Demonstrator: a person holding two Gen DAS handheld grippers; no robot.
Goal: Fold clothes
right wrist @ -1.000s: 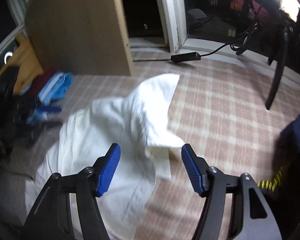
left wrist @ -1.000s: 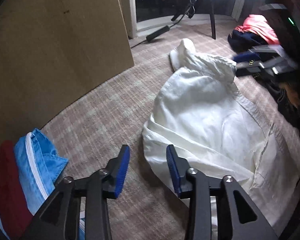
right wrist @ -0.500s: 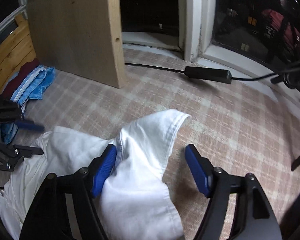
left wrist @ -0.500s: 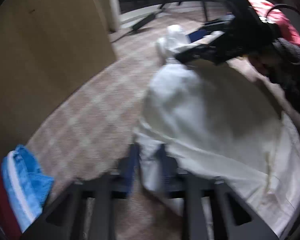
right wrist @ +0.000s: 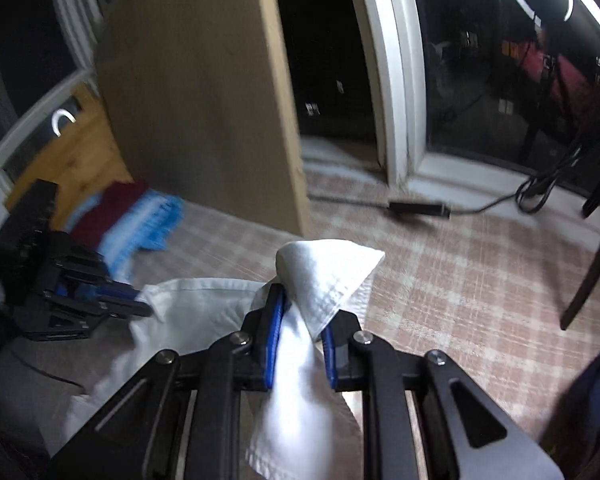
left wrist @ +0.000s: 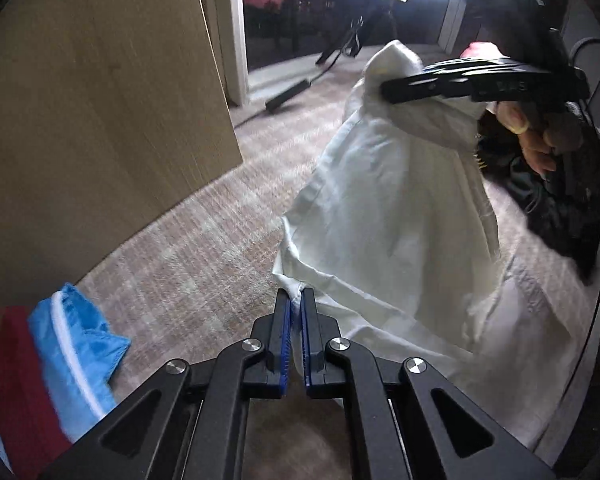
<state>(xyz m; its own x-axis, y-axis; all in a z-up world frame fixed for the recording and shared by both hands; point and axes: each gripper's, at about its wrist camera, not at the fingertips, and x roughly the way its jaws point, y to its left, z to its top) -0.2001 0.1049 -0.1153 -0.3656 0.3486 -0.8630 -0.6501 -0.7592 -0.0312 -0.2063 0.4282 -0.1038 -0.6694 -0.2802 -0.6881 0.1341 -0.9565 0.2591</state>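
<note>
The left gripper (left wrist: 295, 305) is pinched nearly together on a corner of the white shirt (left wrist: 388, 216), its blue pads (left wrist: 285, 344) with only cloth between them. The right gripper (right wrist: 300, 316) is clamped on a bunched fold of the same shirt, lifting it above the checked carpet (right wrist: 440, 280), beside folded blue and red clothes (left wrist: 48, 364).

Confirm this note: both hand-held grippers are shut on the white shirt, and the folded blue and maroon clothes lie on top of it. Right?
Not quite. The blue and maroon clothes lie apart from the white shirt, on the carpet beside the wooden board, as the left wrist view shows. Left hand-held gripper and right hand-held gripper are shut on it.
</note>
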